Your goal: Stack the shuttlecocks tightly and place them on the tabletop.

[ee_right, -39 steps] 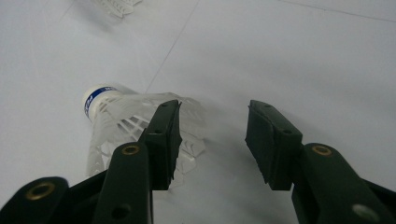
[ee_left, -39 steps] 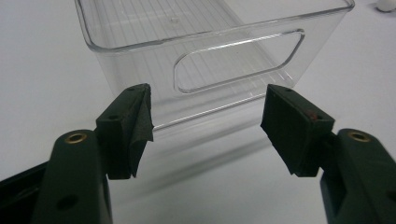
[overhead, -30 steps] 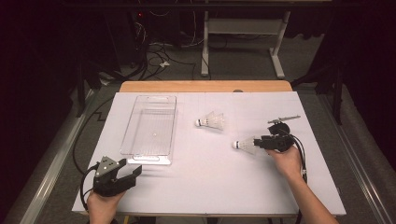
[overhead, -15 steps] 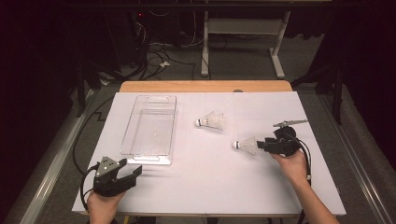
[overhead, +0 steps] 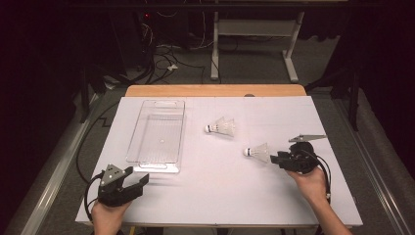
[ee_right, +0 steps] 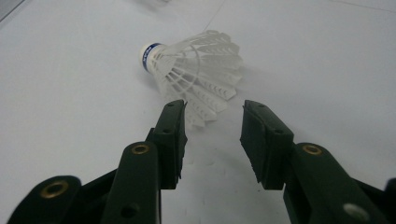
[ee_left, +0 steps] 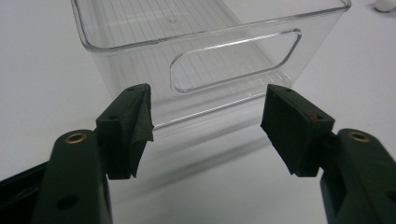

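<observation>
I am narrowing my right tongs (ee_right: pixel 212 122), jaws just closing, nothing gripped; the near shuttlecock (ee_right: pixel 196 70) is lying just ahead of their tips. My left tongs (ee_left: pixel 205 123) are gaping wide before the clear plastic bin (ee_left: pixel 210 46).

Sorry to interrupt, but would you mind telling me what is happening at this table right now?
A person is working with a claw in each hand at a white table. The right claw is closing in on the nearer shuttlecock, which lies on its side; its jaws have just been closing, but the pads are not yet pressing the feathers. The left claw waits open in front of the clear bin. A second shuttlecock lies between the bin and the first one.
</observation>
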`<action>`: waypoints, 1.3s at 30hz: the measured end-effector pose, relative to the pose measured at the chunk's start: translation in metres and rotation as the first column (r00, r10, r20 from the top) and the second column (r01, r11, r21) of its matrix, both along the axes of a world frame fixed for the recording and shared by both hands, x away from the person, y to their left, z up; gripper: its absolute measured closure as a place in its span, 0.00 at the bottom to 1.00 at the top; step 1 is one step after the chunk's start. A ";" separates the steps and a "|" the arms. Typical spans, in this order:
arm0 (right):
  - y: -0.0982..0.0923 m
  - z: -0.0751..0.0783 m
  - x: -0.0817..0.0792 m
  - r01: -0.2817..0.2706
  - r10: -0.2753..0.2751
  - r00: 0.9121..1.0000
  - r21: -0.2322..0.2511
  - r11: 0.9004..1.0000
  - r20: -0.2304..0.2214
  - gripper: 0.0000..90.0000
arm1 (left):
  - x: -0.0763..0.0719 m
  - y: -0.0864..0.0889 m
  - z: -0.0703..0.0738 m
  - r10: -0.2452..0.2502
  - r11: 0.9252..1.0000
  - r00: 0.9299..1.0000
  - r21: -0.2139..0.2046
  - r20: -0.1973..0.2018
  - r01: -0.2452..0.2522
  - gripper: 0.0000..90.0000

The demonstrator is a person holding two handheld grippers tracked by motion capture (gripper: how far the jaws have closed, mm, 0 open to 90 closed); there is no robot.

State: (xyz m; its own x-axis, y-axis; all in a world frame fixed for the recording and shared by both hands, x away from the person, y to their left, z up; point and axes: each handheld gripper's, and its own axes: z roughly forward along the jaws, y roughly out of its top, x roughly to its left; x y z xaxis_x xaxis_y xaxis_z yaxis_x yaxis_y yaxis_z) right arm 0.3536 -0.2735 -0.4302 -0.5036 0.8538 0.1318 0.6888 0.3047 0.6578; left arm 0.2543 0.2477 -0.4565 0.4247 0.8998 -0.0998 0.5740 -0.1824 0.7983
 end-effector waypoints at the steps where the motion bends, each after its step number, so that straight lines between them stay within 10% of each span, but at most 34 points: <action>1: 0.001 0.000 -0.001 -0.007 0.007 1.000 -0.002 1.000 0.002 0.67 | 0.000 0.000 0.000 0.000 1.000 1.000 0.000 0.000 0.000 0.38; 39: 0.035 -0.003 0.013 -0.066 0.066 0.997 -0.012 0.998 -0.034 0.82 | -0.001 0.001 0.000 -0.001 1.000 1.000 0.001 0.001 0.001 0.38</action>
State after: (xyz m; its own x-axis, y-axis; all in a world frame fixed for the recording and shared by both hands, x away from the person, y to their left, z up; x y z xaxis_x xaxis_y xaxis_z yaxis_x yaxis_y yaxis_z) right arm 0.3662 -0.2380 -0.4327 -0.5544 0.8206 0.1390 0.6886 0.3584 0.6304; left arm 0.2537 0.2485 -0.4562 0.4257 0.8995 -0.0984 0.5731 -0.1838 0.7986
